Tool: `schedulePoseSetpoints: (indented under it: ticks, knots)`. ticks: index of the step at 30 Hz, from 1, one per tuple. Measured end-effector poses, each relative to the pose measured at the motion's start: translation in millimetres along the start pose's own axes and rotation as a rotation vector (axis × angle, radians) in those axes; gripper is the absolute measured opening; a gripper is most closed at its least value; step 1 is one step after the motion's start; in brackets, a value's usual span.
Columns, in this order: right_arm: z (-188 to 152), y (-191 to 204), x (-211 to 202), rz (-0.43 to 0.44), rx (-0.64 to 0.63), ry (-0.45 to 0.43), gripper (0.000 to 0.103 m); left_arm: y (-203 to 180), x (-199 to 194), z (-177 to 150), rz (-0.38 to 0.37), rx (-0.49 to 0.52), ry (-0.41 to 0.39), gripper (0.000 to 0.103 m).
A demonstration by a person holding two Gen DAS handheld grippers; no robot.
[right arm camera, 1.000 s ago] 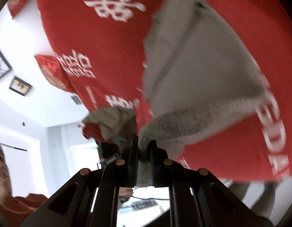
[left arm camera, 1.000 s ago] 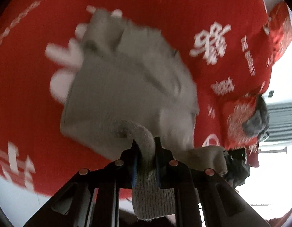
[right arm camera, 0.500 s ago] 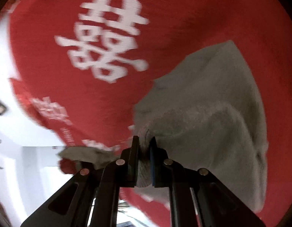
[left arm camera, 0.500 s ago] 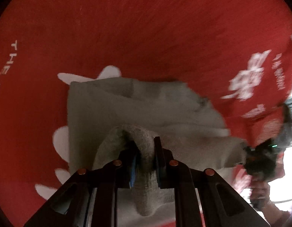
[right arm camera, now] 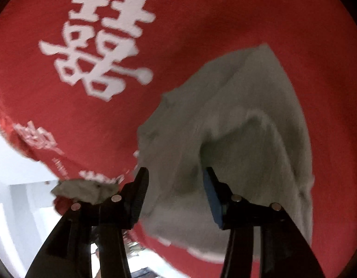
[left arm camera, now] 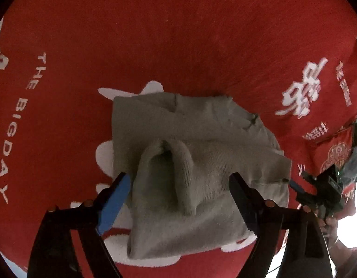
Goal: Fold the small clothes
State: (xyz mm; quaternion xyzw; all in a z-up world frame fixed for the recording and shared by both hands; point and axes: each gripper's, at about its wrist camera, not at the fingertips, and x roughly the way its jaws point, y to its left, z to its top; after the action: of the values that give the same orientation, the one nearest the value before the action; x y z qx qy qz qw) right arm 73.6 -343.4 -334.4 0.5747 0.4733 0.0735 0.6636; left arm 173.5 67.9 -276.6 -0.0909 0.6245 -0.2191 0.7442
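A small grey knit garment (left arm camera: 201, 162) lies folded on the red tablecloth (left arm camera: 178, 34); it also shows in the right wrist view (right arm camera: 247, 127). A raised pinch ridge stands in its top layer. My left gripper (left arm camera: 178, 185) is open, its fingers astride that ridge, holding nothing. My right gripper (right arm camera: 176, 180) is open over the garment's other end, empty. The right gripper's body (left arm camera: 321, 190) shows in the left wrist view beside the garment's right edge.
The red cloth carries white characters (right arm camera: 97, 41) and lettering (left arm camera: 14, 125). Another grey piece of clothing (right arm camera: 83, 191) lies at the cloth's edge. The table edge and bright room lie beyond (right arm camera: 21, 208).
Both grippers carried the garment's edge over and down onto the rest of it, then opened and let go. The grey cloth now rests folded on the table.
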Motion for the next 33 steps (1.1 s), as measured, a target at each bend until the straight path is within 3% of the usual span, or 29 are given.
schedulePoseSetpoints:
  ticks: [1,2,4,7,10,15,19,22,23,26,33]
  knots:
    - [-6.6,-0.1,-1.3,-0.013,-0.010,0.017,0.042,-3.8,6.1,-7.0,0.003,0.015,0.036,0.087]
    - [-10.6,1.1,0.7,-0.031,-0.026,0.038,0.025,-7.4,13.0,-11.9,0.005,0.027,0.059,0.087]
    - [-18.6,6.4,11.9,-0.096,-0.116,0.108,0.015,-20.3,34.0,-23.5,0.012,0.071,0.119,0.087]
    - [-17.0,14.3,40.0,-0.181,-0.219,0.181,0.014,-42.5,64.8,-31.1,0.016,0.122,0.178,0.087]
    - [-5.6,26.2,57.8,-0.210,-0.285,0.187,0.014,-59.3,76.0,-15.8,0.006,0.108,0.132,0.087]
    - [35.3,44.5,65.5,-0.214,-0.308,0.106,0.014,-56.0,78.0,31.9,0.062,0.044,0.017,0.087]
    - [68.5,57.1,60.0,-0.301,-0.340,0.000,0.015,-43.7,67.8,65.4,0.149,-0.005,-0.071,0.087]
    - [79.0,64.7,51.5,-0.307,-0.335,-0.038,0.016,-40.7,45.6,68.8,0.175,0.001,-0.125,0.087]
    - [79.5,66.8,46.8,-0.302,-0.335,-0.047,0.022,-40.3,37.1,65.4,0.178,0.013,-0.135,0.087]
    - [71.4,68.5,38.2,-0.310,-0.352,-0.042,0.039,-37.4,31.7,52.8,0.208,0.062,-0.103,0.087]
    - [56.8,48.0,61.6,-0.346,-0.350,0.088,0.039,-27.4,58.5,11.7,0.278,0.095,0.023,0.087]
